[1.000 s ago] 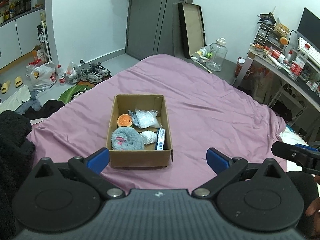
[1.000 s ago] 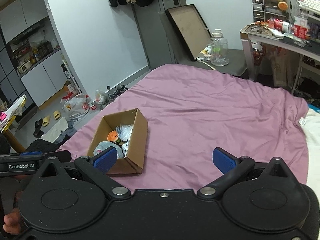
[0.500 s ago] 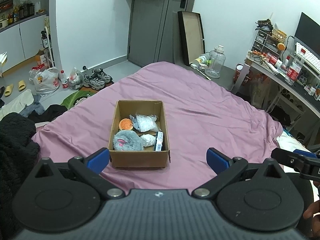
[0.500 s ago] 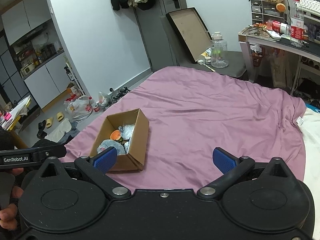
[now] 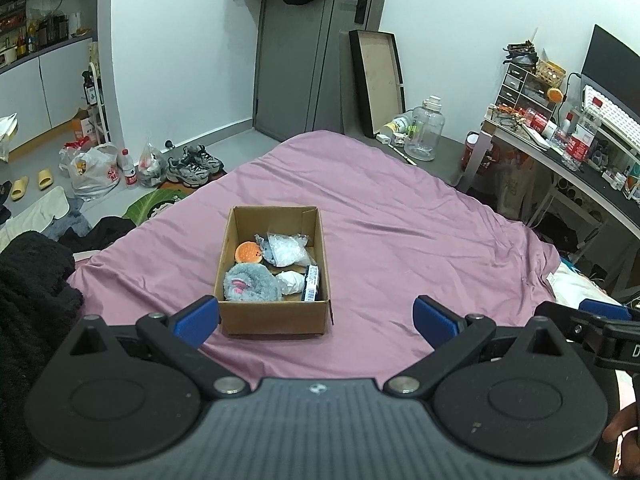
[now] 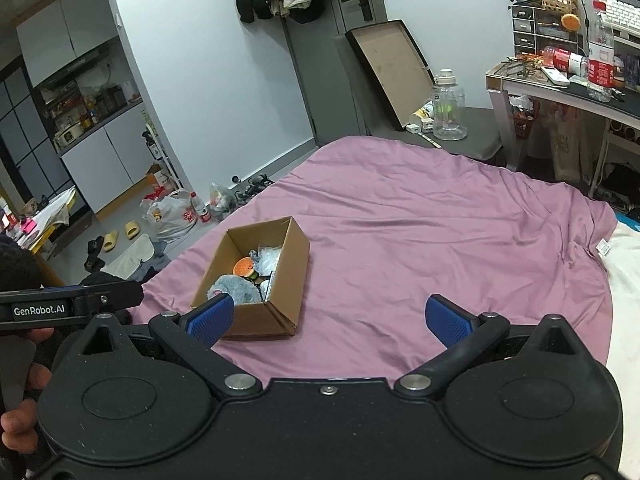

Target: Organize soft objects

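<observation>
Both grippers have pulled back and up over the last second; box looks smaller, farther. Left gripper (image 5: 316, 316) wide, empty. Right gripper (image 6: 330, 318) wide, empty. Beyond them, brown cardboard box (image 5: 276, 314) on the purple bedsheet (image 5: 420, 240), holding grey fluffy plush (image 5: 250, 282), white crumpled wad (image 5: 291, 282), orange burger-shaped toy (image 5: 249, 252), clear plastic bag (image 5: 286, 248). All soft items seen lie inside the box; fits finished or pre-unpacking.

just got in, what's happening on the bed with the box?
A person holds both grippers above a purple bedspread, neither gripping anything. The left gripper and right gripper are open and point toward a cardboard box. Inside it lie a grey plush, an orange burger toy and clear plastic bags. Nothing is being handled.
</observation>
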`<state>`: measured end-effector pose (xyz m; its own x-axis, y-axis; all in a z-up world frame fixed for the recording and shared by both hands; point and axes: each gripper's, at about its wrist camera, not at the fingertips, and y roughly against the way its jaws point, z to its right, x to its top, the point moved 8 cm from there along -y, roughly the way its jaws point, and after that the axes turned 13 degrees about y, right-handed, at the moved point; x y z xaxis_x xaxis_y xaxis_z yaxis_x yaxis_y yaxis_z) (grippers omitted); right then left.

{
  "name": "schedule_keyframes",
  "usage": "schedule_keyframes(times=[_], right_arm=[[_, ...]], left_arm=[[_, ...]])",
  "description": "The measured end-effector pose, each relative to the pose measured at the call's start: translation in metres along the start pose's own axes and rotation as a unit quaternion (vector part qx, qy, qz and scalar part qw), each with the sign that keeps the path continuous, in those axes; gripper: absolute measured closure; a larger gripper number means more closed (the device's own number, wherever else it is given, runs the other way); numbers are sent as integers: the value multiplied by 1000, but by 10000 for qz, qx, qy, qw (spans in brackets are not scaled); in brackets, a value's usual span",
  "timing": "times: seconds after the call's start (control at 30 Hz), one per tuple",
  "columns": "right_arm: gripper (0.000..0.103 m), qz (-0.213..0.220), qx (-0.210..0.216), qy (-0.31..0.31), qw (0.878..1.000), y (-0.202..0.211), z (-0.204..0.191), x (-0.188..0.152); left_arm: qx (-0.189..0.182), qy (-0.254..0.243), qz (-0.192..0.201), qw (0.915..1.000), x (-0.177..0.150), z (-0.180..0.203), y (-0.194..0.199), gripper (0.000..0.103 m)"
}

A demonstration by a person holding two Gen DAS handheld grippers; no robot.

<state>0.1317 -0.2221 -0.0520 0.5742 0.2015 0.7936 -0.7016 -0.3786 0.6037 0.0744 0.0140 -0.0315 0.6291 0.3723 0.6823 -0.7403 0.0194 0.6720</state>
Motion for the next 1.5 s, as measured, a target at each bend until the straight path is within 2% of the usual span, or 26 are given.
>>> schedule_keyframes(times=[1.5], right_arm=[[0,133,-10,5,9999,13,4,-3]], left_arm=[[73,17,91,9999,-5,4,8,1]])
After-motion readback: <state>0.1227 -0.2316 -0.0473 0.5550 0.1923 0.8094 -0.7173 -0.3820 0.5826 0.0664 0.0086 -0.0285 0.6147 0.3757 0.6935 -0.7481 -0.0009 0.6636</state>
